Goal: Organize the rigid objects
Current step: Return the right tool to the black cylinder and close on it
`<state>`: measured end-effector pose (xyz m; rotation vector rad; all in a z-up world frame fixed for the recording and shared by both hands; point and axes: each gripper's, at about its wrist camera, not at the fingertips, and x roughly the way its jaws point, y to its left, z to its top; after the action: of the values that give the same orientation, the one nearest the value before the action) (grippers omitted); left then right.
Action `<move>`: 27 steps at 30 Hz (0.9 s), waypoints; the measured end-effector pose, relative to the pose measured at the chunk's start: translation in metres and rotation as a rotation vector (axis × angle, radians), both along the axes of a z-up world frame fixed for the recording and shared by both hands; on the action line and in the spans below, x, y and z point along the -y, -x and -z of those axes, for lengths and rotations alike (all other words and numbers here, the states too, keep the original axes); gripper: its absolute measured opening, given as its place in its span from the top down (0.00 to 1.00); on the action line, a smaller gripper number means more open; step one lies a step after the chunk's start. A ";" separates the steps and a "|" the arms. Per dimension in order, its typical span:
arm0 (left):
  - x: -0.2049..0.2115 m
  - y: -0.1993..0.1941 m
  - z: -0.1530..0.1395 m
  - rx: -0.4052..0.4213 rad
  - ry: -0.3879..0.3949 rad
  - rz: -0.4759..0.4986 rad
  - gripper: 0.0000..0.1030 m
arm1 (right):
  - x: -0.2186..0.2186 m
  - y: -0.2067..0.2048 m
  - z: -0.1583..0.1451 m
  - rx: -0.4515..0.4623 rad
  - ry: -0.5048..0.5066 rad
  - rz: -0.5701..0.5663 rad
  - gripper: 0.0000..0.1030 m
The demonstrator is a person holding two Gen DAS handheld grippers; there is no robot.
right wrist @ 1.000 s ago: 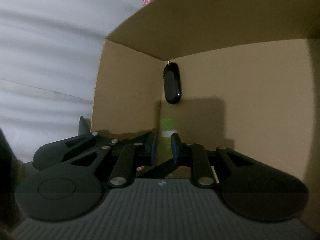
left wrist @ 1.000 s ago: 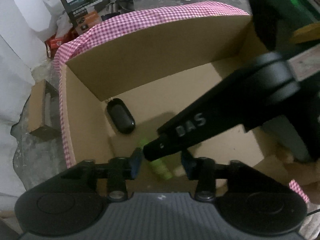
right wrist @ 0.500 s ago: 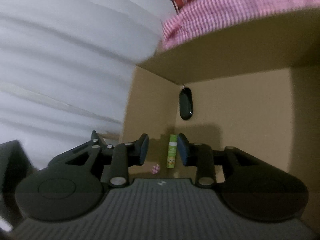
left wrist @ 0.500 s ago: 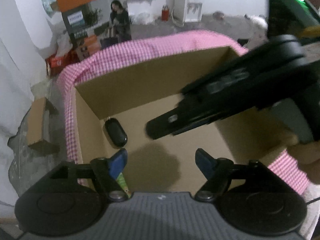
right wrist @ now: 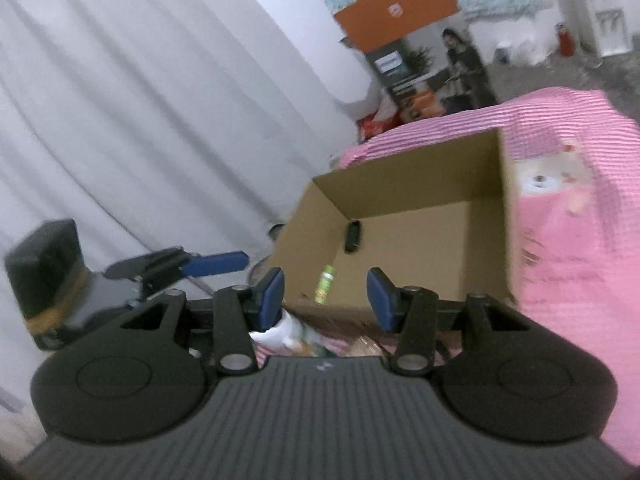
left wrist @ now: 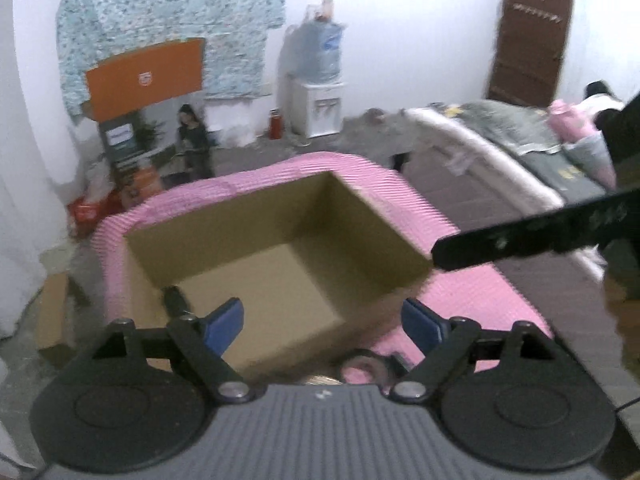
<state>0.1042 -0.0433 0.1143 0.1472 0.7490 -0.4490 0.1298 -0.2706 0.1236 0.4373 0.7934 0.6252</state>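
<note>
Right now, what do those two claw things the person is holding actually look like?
Both match: the left gripper and right gripper have a ribbed grey body, two round black discs, black linkage arms with silver pivots, and blue pads. A boxy black block sits behind the left one; white lettering marks the right's finger.

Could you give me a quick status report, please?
Left gripper and right gripper open, empty. Green tube and black case lie in cardboard box. Nothing obstructing.

Left gripper (left wrist: 322, 322): jaws wide apart, just been opening, nothing between the pads.
Right gripper (right wrist: 326, 300): jaws partly apart, just been opening, pads gripping nothing.
</note>
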 end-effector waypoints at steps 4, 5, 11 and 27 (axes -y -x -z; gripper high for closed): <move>0.024 0.028 0.031 -0.035 0.042 0.044 0.15 | 0.018 0.038 0.042 -0.036 0.037 0.063 0.56; 0.030 0.032 0.041 -0.041 0.046 0.053 0.15 | 0.021 0.042 0.054 -0.058 0.040 0.070 0.56; 0.076 0.040 0.101 -0.073 -0.034 0.099 0.21 | 0.025 0.036 0.126 -0.186 0.080 0.113 0.56; 0.103 -0.003 0.154 -0.176 -0.109 0.079 0.59 | -0.006 -0.010 0.173 -0.237 0.219 0.014 0.74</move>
<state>0.1068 -0.1464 -0.0399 0.2427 0.9435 -0.5011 0.1397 -0.2642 -0.0496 0.3190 1.0712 0.4720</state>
